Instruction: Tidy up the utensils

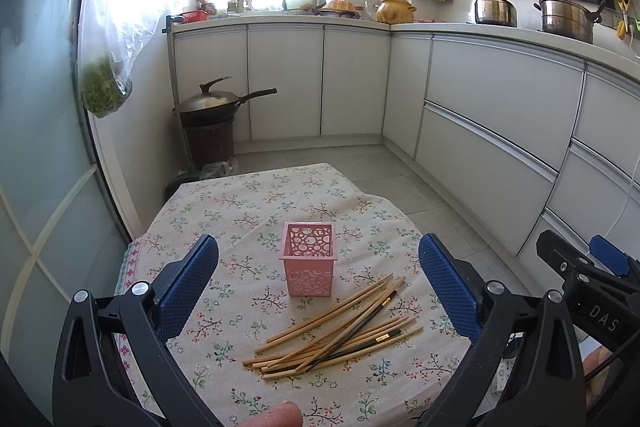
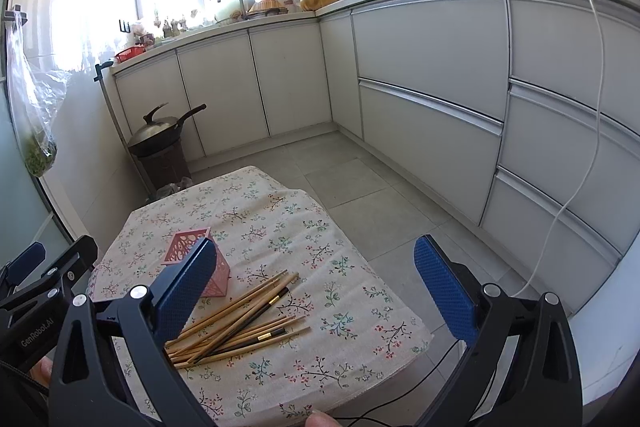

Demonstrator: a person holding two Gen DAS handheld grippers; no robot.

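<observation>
1. Step: looks like the very start. Chopsticks point(image 1: 334, 331) lie in a loose heap on the floral tablecloth point(image 1: 248, 203), none in the pink holder point(image 1: 309, 259) yet as far as I can see.
2. Holder stands upright just beyond the heap, near table centre, not touching it.
3. Left gripper point(image 1: 318, 287): released, jaws spread wide, nothing between, hovering above heap & holder.
4. Right gripper point(image 2: 316, 287): also released, empty, w/ its left pad in front of the holder in the right wrist view.
5. Next, probably: lower one gripper, pinch a stick or a few near mid-length, tip upright, drop into holder. Other gripper may need to steady the holder; looks light.
6. Text: "DAS" on the right gripper body in the left wrist view; "GenRobot.AI" on the left gripper body in the right wrist view.
</observation>
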